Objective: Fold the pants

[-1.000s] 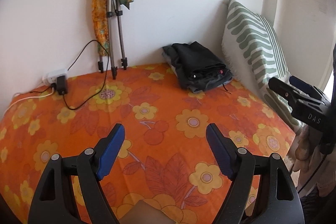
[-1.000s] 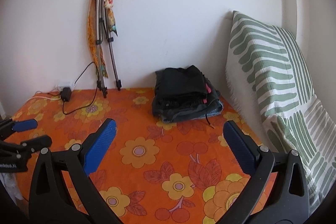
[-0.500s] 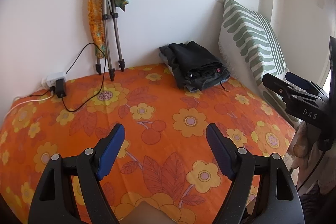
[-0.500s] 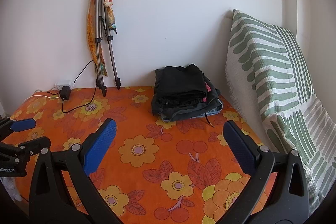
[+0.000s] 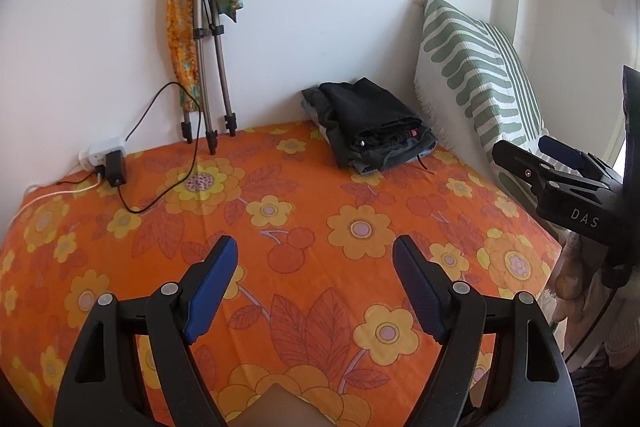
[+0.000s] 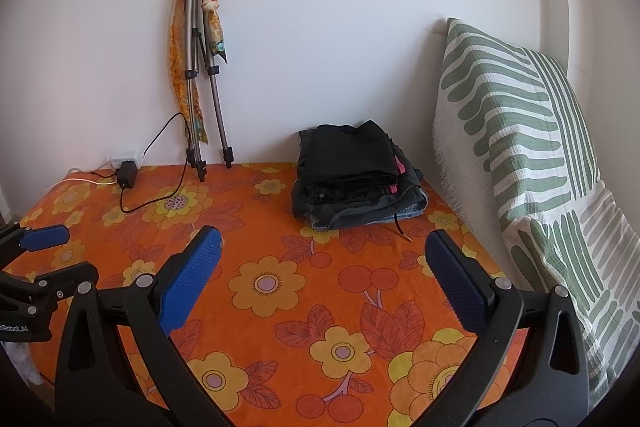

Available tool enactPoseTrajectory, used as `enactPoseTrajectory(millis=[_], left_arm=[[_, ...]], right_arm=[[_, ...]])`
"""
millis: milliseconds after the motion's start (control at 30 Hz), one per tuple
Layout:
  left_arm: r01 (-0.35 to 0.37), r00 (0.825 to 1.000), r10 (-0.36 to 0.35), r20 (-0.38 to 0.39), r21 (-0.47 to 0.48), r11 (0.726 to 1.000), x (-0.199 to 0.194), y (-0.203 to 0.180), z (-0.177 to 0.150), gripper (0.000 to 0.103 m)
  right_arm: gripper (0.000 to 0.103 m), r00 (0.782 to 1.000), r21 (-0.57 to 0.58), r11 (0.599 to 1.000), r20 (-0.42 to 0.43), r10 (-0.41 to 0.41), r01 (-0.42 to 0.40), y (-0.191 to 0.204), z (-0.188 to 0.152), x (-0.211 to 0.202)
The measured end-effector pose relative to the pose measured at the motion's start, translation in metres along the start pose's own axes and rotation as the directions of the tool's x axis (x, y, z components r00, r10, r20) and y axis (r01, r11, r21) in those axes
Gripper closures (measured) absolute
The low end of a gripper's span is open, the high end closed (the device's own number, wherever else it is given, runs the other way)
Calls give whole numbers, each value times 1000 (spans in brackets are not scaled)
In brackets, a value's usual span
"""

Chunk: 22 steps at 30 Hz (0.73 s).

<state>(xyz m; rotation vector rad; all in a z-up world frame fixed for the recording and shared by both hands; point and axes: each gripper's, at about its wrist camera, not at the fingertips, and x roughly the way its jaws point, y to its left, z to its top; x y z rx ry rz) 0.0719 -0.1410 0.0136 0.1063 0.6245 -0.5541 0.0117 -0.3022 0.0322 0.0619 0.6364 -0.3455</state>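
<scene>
Gaping empty: both tongs; L view (image 5: 314,287) shows R tongs (image 5: 560,157), R view pants (image 6: 352,179) frontally.

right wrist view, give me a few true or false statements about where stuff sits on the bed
1. The stack of folded pants lies beside the striped pillow. True.
2. The right gripper is shut on the pants. False: its jaws are open and empty.
3. The tripod leans against the wall. True.
4. The charger sits on top of the pants. False: it is near the wall, left of the tripod.
</scene>
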Motion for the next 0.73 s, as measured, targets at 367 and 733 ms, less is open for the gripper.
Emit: enactPoseTrajectory(millis=[367,733], left_arm=[[3,1000,-3,-3,-2,1000,-1,-1,-1,23],[2,1000,-2,2,-6,1000,-3,3,-2,23]], right_arm=[[0,1000,0,1000,-3,2,-2,2,-1,1],[0,1000,-2,1000,-3,2,-2,2,-1,1]])
